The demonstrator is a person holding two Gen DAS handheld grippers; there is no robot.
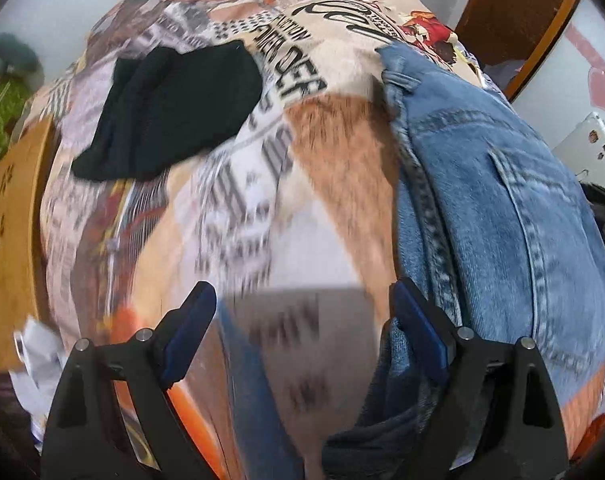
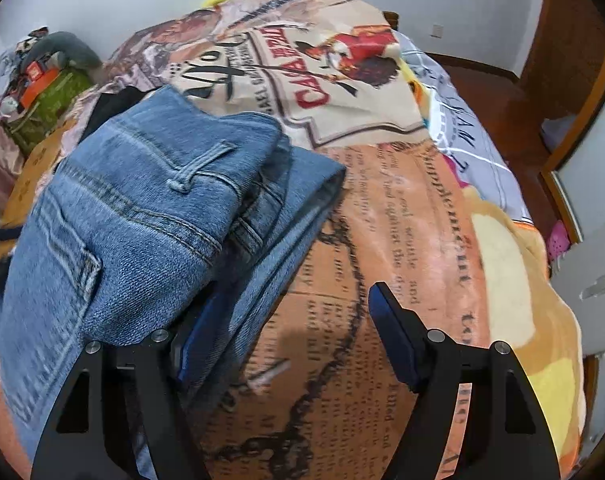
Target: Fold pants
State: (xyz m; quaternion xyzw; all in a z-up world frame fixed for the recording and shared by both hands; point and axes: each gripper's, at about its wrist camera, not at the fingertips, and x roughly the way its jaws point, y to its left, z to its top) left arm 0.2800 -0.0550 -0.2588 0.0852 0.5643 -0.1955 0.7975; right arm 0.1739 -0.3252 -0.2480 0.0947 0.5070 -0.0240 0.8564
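Clearly both grippers stand with their jaws wide apart and nothing between them. In the left wrist view the left gripper (image 1: 302, 316) fills the bottom of the frame, its blue-padded fingers (image 1: 190, 328) spread over the printed blanket (image 1: 238, 184). The blue jeans (image 1: 498, 208) lie folded along the right side of that frame, running from upper right down to the lower right, where the denim passes just beside and behind the right-hand finger; whether it touches the pad I cannot tell. A black garment (image 1: 166, 112) lies in the upper left of the frame, well apart from the jeans, with bare blanket between them. A wooden board (image 1: 10, 224) shows at the left edge, and crumpled white paper (image 1: 38, 356) sits below it. Much of the lower centre is blurred.

In the right wrist view the right gripper (image 2: 286, 336) sits at the bottom of the frame over the blanket's newspaper print. The jeans take up the left half of the frame, stacked in layers with a belt loop (image 2: 198, 168) facing up near the centre left. Their lower edge lies across the left-hand finger and hides most of its pad. The other finger (image 2: 390, 332) stands free over bare blanket. A green container (image 2: 46, 108) sits at the upper left, and a brown door frame (image 2: 574, 80) stands at the upper right.
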